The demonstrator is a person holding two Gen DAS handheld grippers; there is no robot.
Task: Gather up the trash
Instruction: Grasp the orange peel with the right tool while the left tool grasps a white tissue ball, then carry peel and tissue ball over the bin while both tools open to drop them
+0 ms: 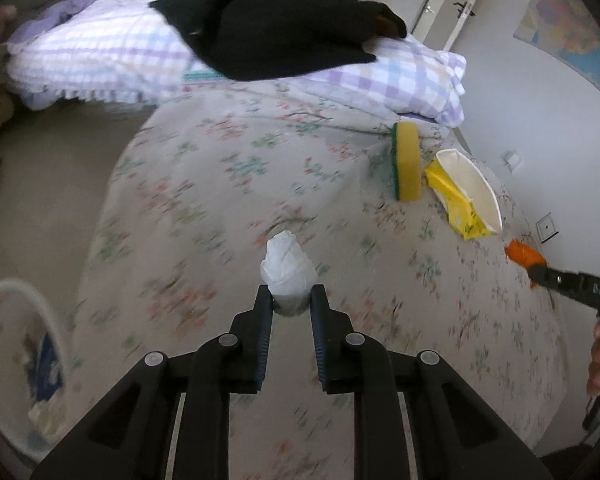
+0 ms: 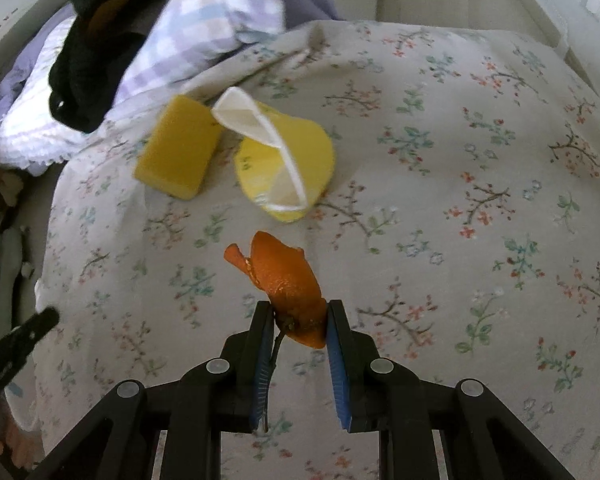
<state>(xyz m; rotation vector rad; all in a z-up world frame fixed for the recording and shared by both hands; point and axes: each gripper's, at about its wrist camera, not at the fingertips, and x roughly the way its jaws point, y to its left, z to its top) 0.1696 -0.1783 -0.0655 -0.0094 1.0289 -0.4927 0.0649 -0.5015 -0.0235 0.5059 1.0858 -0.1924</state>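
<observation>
From the left wrist view, the left hand-held gripper (image 1: 290,300) is clamped on a crumpled white tissue (image 1: 288,266) above the bed (image 1: 220,184); only its lower end is pinched, so I think it may slip out before reaching the bin (image 1: 16,364).

From the right wrist view, the right hand-held gripper (image 2: 299,318) is clamped on an orange peel (image 2: 286,284). This curved peel could twist loose. The crushed paper cup (image 2: 284,160) and sponge (image 2: 176,148) lie on the bed.
</observation>
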